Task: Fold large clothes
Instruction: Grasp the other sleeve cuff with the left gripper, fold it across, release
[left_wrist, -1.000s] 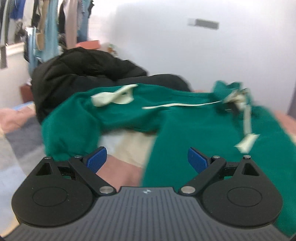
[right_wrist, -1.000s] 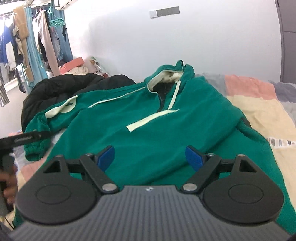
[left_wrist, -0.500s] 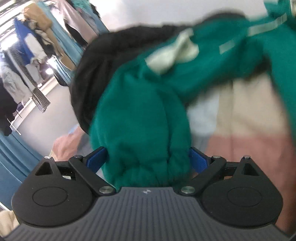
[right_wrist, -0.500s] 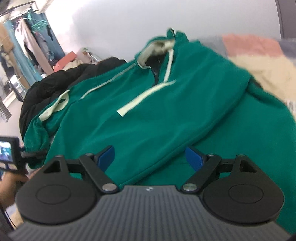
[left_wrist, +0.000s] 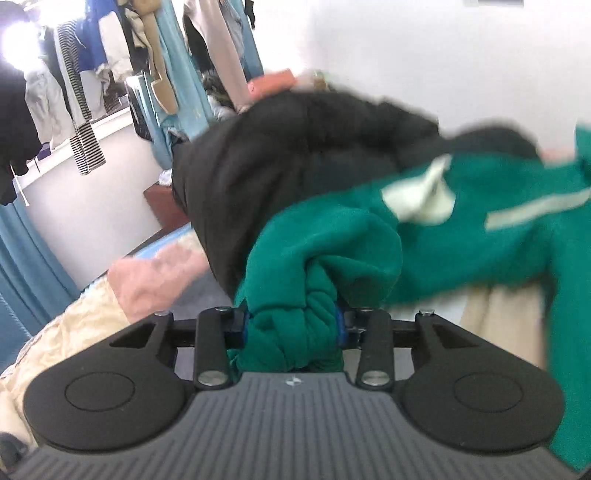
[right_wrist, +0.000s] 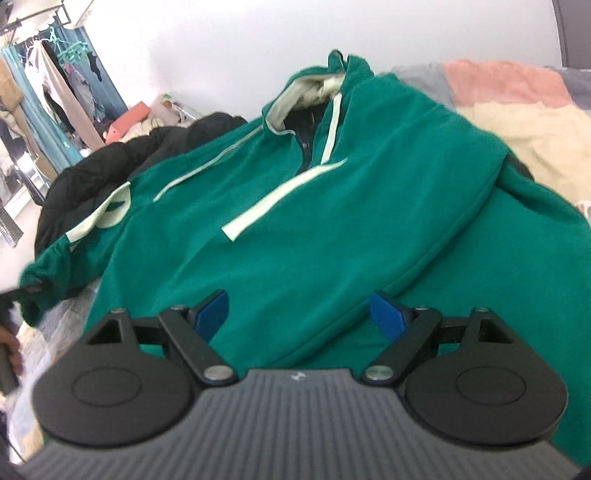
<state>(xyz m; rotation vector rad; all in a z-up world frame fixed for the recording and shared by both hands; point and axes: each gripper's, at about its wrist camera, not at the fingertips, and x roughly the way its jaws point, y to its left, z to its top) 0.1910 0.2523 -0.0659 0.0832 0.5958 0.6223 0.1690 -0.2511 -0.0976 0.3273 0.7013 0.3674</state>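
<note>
Patchwork blanket (right_wrist: 517, 122) under green hoodie (right_wrist: 332, 206); left gripper (left_wrist: 291, 326) jaws just clamped sleeve cuff (left_wrist: 295, 317); right gripper (right_wrist: 301, 314) jaws apart.

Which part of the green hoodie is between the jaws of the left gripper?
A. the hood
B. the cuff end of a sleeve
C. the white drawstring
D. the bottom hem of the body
B: in the left wrist view the left gripper has just closed its jaws on the bunched cuff end of a sleeve of the green hoodie, while the hood lies far off near the wall.
</note>
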